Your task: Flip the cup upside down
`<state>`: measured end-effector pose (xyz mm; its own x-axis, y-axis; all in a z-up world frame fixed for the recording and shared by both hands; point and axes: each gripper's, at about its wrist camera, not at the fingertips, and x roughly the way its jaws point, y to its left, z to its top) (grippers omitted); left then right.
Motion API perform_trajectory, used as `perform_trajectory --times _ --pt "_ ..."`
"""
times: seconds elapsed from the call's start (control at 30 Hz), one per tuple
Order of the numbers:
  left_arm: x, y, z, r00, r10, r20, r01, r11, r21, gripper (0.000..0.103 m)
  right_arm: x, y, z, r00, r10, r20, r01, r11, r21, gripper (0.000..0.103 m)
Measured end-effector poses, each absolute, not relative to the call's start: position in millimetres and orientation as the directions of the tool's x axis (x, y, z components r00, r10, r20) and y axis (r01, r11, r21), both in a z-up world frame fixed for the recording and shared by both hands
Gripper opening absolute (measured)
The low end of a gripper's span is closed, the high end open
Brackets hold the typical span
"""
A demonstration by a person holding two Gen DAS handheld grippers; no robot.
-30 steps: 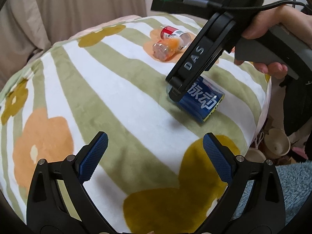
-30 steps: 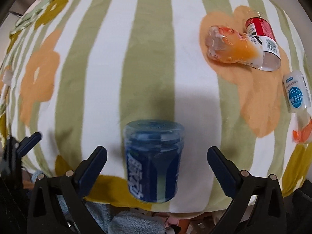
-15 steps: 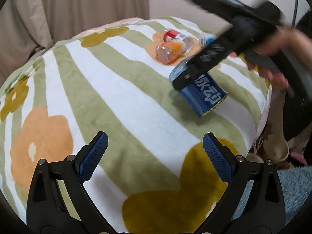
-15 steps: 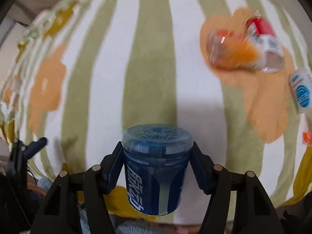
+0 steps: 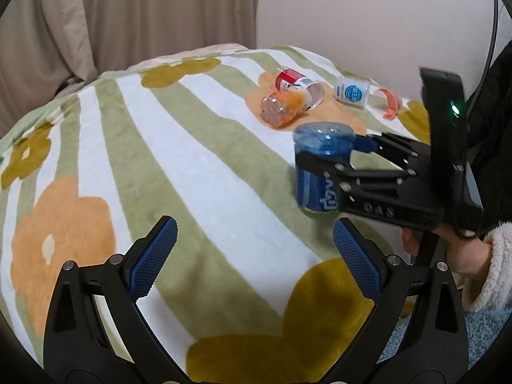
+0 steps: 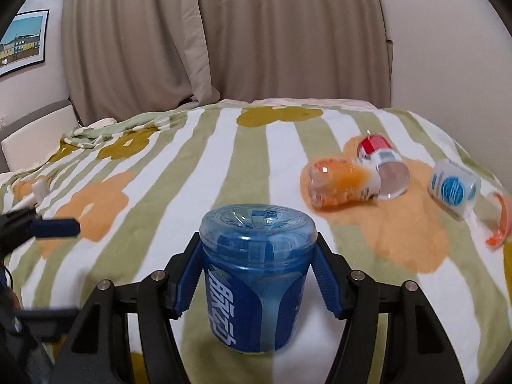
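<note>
A blue clear plastic cup (image 6: 256, 284) with white lettering stands with its closed base up on the striped flower blanket (image 6: 179, 172). My right gripper (image 6: 256, 283) is shut on its sides, with blue pads (image 6: 188, 283) against it. In the left wrist view the cup (image 5: 315, 172) stands right of centre with the right gripper (image 5: 329, 156) around it. My left gripper (image 5: 252, 256) is open and empty, low over the blanket in front of the cup.
An orange cup (image 6: 342, 185), a red-and-white cup (image 6: 380, 160) and a white cup with a blue label (image 6: 452, 188) lie on their sides at the back right, beside an orange ring (image 6: 499, 220). Beige curtains (image 6: 224, 32) hang behind the bed.
The right gripper closed on the blue cup, which lay on its side, lifted it and turned it. The cup now stands base up on the blanket. The left gripper barely moved.
</note>
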<state>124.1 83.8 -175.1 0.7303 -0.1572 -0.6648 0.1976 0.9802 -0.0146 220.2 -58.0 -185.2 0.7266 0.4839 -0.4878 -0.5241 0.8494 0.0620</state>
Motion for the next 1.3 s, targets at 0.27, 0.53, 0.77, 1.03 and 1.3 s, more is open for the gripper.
perform_trajectory --times 0.27,0.53,0.77,1.03,1.3 --pt "121.9 76.2 -174.4 0.733 -0.167 -0.66 0.212 0.977 -0.012 0.098 189.1 -60.2 -187.2 0.74 0.461 -0.49 -0.549 0.835 -0.043 0.06" --pt "116.4 75.3 -170.3 0.74 -0.165 -0.651 0.214 0.977 -0.005 0.098 190.6 -58.8 -188.0 0.745 0.447 -0.495 -0.53 0.847 -0.033 0.06" --pt "113.0 74.3 -166.6 0.748 -0.153 -0.646 0.217 0.976 0.02 0.098 190.2 -56.9 -186.5 0.744 0.442 -0.501 -0.524 0.851 -0.028 0.082" --pt "106.4 75.1 -159.7 0.757 -0.146 -0.637 0.213 0.977 0.03 0.098 187.0 -57.5 -182.9 0.751 0.46 -0.473 -0.534 0.845 -0.026 0.103" --pt "92.7 73.3 -140.1 0.773 -0.159 -0.614 0.218 0.976 0.023 0.098 181.6 -66.9 -181.6 0.743 0.452 -0.493 -0.524 0.852 -0.009 0.103"
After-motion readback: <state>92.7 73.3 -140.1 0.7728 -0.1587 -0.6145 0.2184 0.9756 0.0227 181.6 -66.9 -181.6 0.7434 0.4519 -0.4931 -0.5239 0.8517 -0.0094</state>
